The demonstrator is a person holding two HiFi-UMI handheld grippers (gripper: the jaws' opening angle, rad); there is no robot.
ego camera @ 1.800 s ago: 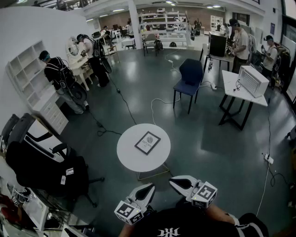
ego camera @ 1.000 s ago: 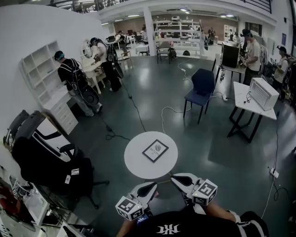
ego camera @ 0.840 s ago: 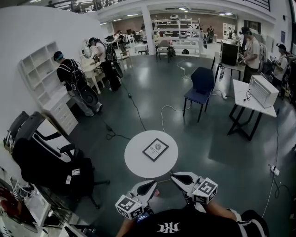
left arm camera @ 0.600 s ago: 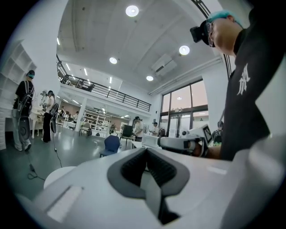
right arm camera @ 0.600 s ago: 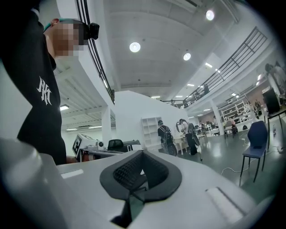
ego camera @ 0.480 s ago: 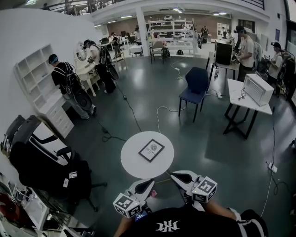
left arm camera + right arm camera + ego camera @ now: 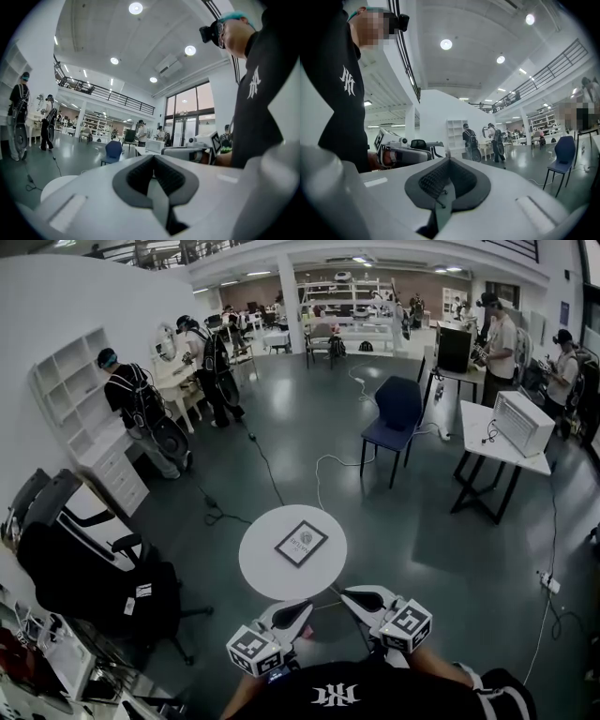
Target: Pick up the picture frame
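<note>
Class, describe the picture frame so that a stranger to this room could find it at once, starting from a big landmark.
On the wide, dark floor, nearer to the camera than the blue chair, stands a small round white table. The picture frame lies flat on its top, turned cornerwise. It is the only thing on that table: a dark-edged rectangle with a pale sheet inside.
</note>
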